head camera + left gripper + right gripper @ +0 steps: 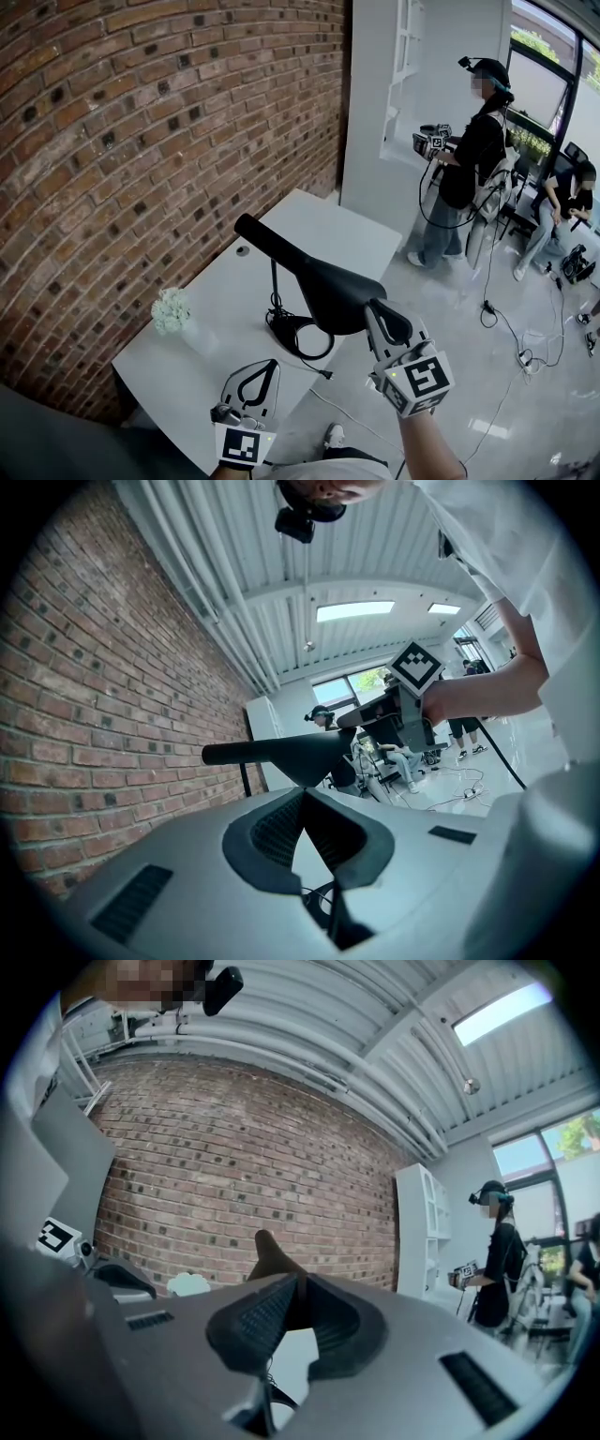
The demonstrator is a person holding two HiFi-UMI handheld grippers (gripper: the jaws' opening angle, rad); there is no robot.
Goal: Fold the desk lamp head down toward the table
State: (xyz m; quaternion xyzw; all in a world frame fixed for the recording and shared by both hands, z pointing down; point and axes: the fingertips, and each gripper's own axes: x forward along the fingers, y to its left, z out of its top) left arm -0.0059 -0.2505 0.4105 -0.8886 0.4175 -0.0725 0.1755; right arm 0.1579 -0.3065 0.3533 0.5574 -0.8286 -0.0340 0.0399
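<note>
1. The desk lamp [298, 300] stood on the white table [309, 225] beside the brick wall [141, 141]. Its lamp head [319, 281] was raised on a thin stem [274, 281] and slanted from the wall side down toward the person.
2. The right gripper [386, 323] was clamped on the wide end of that head (in the right gripper view, only the jaw tips seemed to bite). So shallow a hold could have slid off the rim once downward force came on.
3. The left gripper [255, 389] hung over the table's near edge with its jaws closed on nothing, apart from the ring base [298, 333]. With the base unpinned, a stiff hinge would likely have tipped or dragged the whole lamp rather than folded.
4. A small bunch of white flowers [172, 309] stood near the base, toward the wall. A skidding lamp could have knocked it over.
5. The cable [314, 367] ran from the base toward the table's edge, where a shifting base might have snagged it.
</note>
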